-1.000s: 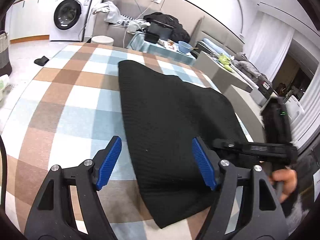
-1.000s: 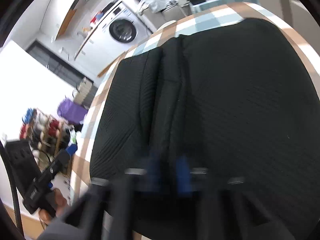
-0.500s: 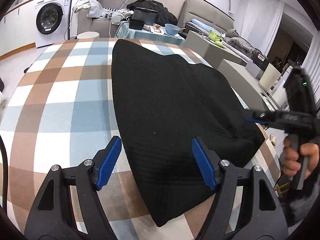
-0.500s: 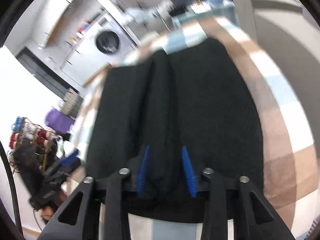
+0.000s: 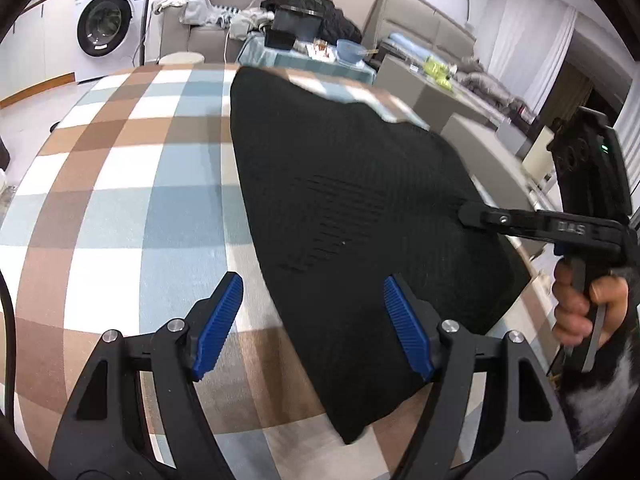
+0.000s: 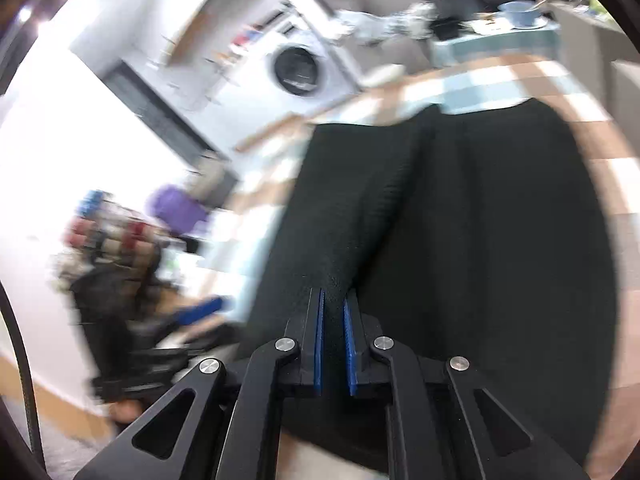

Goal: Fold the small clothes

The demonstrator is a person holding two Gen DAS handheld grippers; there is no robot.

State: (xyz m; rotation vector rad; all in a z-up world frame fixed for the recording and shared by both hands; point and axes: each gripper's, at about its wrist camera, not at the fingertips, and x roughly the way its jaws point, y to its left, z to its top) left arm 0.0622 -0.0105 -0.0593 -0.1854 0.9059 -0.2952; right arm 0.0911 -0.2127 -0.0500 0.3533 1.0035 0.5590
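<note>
Right now your left gripper [image 5: 312, 320] hangs low over the checked tablecloth [image 5: 120, 184] with its blue pads [image 5: 216, 322] spread wide apart and nothing between them. It points forward along the near edge of the black garment [image 5: 352, 216]: one pad sits over bare cloth, the other over the dark knit, and neither visibly touches anything.

Your right gripper [image 6: 333, 340] is pinched together on a raised ridge of that same garment [image 6: 480, 260] (the fabric bunches up into a narrow fold that runs away from the pads toward the far edge). From the left wrist view you can see the right gripper [image 5: 472, 214] coming in from the side, level with the table, its tip pressed into the garment's right edge. Your right hand [image 5: 580, 304] wraps the handle below it, fingers curled round the trigger, wrist held out past the table's edge.

The garment lies spread across the middle and right of the table, widest near you and narrowing toward the far end, with its near corner tapering to a point close to the table's front edge.

Behind the table stand a washing machine [image 5: 106, 24], a grey sofa [image 5: 208, 36] with clothes heaped on it, and a small side table [image 5: 304, 60] carrying a blue bowl [image 5: 349, 49]. The right wrist view is blurred to the left, so little there can be told.
</note>
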